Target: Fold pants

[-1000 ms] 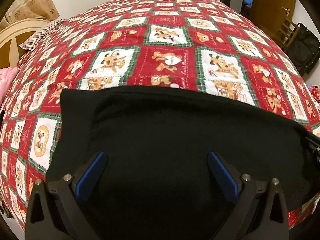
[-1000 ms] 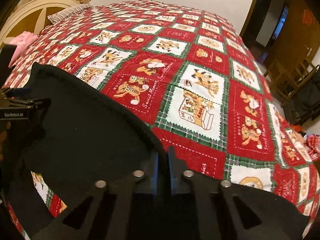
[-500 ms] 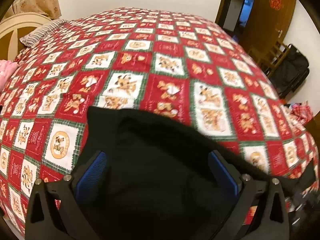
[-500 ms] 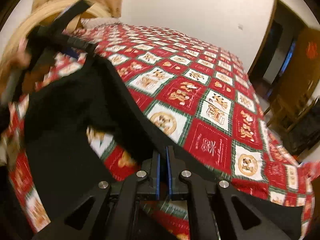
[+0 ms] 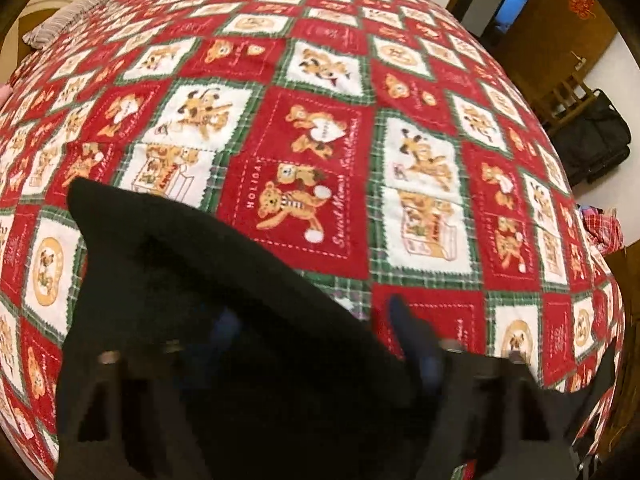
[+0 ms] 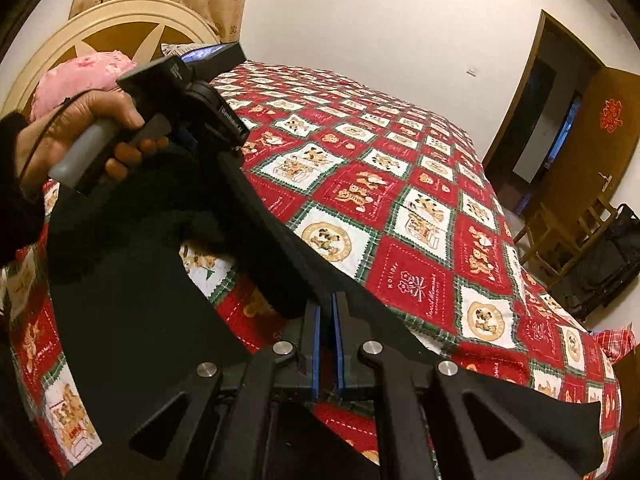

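Black tongs (image 6: 326, 334); blue pads (image 6: 316, 344).

In the right wrist view the bed (image 6: 400, 208) fills the middle of the frame, its headboard (image 6: 100, 36) at the upper left with a pillow (image 6: 80, 76) lying before it. The pants (image 6: 132, 280) hang over the lower left, stretching from the left gripper (image 6: 192, 136) at the left edge down to the right gripper (image 6: 327, 344) at bottom centre. A door (image 6: 588, 148) stands at the far right, a chair (image 6: 568, 232) and a bag (image 6: 608, 256) below it. In the left wrist view the pants (image 5: 200, 340) cover the lower left, the bed (image 5: 320, 120) beyond.
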Demonstrator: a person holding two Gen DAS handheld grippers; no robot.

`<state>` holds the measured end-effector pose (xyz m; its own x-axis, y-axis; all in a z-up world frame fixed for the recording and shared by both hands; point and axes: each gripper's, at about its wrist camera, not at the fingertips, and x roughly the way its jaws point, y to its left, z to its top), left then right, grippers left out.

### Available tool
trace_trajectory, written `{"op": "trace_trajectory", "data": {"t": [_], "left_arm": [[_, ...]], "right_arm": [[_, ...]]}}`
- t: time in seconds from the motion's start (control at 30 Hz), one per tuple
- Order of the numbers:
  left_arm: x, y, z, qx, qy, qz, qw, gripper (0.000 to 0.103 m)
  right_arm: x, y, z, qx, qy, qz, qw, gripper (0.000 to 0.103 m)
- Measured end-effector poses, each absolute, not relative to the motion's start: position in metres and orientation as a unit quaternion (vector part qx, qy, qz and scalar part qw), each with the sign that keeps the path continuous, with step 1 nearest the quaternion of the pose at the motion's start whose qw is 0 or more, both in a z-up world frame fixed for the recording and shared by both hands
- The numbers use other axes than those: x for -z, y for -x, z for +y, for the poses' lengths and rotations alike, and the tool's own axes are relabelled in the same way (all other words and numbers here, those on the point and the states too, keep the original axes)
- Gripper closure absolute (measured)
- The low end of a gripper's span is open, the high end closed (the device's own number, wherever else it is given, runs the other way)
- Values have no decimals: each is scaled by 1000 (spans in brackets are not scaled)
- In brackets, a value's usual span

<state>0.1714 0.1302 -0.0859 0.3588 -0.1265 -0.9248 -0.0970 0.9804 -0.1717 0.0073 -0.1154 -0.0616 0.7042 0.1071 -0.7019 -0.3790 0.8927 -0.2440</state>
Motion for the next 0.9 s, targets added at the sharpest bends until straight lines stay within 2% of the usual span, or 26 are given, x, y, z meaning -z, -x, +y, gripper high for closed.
{"op": "trace_trajectory", "data": {"t": [0.1,0.13,0.17,0.23,0.57,0.77,0.9], "left_arm": [[81,-166,144,7,131,545,828,61],[79,-163,149,10,143,538,831,74],[75,-157,157,21,162,526,835,83],[67,-147,167,37,185,509,840,87],[5,-49,193,75,170,408,894,90],[8,-3,204,57,145,380,912,90],[29,22,203,40,129,382,914,90]], "right_arm": [[50,-5,-117,-136,173,356,908,100],[45,-3,-118,-138,167,354,910,100],[41,-1,-118,-139,166,351,911,100],[29,9,-116,-144,171,342,913,100],[9,86,-94,-189,188,331,905,100],[40,116,-82,-209,200,362,886,100],[62,126,-79,-221,209,384,872,100]]}}
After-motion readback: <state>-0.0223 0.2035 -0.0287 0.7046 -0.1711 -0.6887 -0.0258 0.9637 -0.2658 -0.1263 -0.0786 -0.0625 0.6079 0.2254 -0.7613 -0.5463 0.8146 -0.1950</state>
